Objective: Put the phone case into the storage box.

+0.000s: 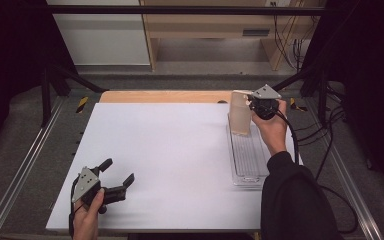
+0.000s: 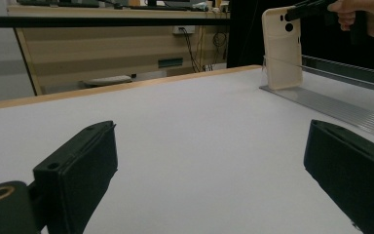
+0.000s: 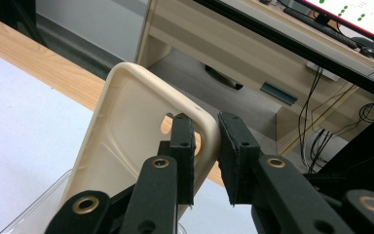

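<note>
Pinching the top corner of the beige phone case (image 3: 126,141), the right tongs (image 3: 205,146) keep it upright above the clear tray (image 1: 247,155), probably for lowering it in. The left tongs (image 1: 117,172) rest released, far from the tray.

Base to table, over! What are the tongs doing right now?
Right tongs shut on cream rubbery phone case, upright over clear plastic tray. Left tongs open, over white table. Nothing in the way.

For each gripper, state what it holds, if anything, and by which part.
The right gripper holds the cream phone case by its top edge near the camera cutout. The left gripper is open over the table, holding nothing.
</note>
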Demonstrator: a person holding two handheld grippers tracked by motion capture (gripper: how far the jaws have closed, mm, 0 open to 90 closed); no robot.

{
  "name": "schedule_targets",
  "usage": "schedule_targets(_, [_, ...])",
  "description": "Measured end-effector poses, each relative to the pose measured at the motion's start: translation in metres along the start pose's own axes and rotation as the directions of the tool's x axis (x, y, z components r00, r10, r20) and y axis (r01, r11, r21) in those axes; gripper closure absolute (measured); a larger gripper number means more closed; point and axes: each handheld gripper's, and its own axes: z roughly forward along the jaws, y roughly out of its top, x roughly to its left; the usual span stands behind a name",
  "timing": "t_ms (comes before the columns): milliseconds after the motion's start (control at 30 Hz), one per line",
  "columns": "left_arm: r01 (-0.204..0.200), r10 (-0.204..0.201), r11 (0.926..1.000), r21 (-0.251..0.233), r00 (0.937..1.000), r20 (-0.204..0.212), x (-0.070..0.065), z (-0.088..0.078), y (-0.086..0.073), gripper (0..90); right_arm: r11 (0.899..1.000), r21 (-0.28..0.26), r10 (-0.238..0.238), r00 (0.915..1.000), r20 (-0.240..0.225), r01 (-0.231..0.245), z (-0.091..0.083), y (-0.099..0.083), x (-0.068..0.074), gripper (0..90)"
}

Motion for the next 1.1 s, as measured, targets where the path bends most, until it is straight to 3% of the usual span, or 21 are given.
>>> schedule_targets(933, [0.007, -0.007, 1.0000, -0.001, 1.0000, 0.000, 0.0004, -0.0005, -0.0001, 4.8, 1.000, -0.007, 0.001, 0.9999, 0.015, -0.001, 0.0045, -0.0004, 0.0018, 76.0])
schedule_targets(1100, [0.008, -0.008, 1.0000, -0.001, 1.0000, 0.000, 0.0006, -0.0004, -0.0001, 4.8, 1.000, -0.010, 0.014, 0.9997, 0.020, -0.013, 0.0050, -0.0002, 0.0015, 70.6])
